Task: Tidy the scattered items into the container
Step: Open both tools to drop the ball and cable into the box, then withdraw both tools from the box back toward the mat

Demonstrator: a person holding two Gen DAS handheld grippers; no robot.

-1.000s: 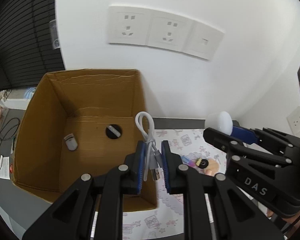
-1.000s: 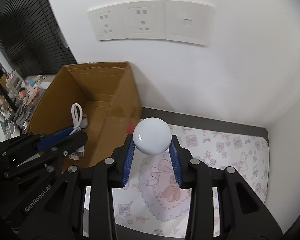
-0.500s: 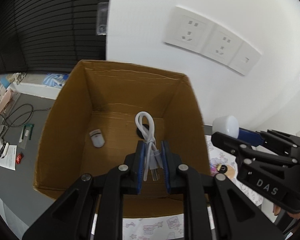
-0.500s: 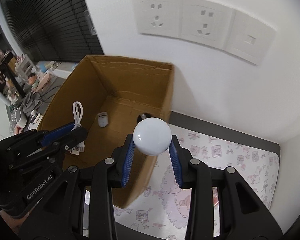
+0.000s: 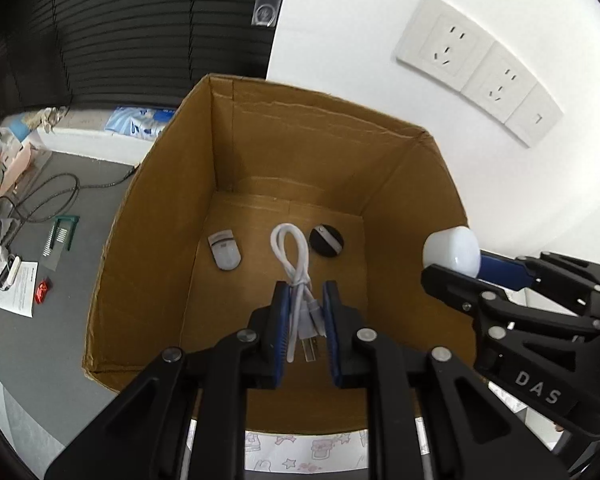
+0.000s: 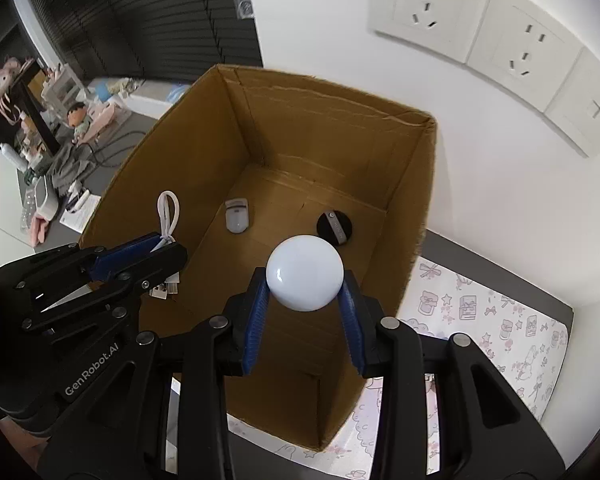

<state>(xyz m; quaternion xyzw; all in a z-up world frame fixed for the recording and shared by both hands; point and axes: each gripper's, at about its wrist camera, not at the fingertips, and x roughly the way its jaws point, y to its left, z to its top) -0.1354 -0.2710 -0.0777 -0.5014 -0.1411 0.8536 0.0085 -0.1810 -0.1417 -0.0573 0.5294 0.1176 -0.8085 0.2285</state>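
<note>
An open cardboard box stands against the white wall. My left gripper is shut on a coiled white USB cable and hangs above the box's inside. My right gripper is shut on a white round bulb, held over the box near its right wall. On the box floor lie a small grey-white gadget and a black round disc.
A patterned white mat lies under and right of the box. Wall sockets are above it. Left of the box, the grey floor holds cables, papers and small clutter. Dark blinds fill the upper left.
Both grippers have moved left with their loads, from over the mat to above the inside of the box. The box now fills the middle of both views.
</note>
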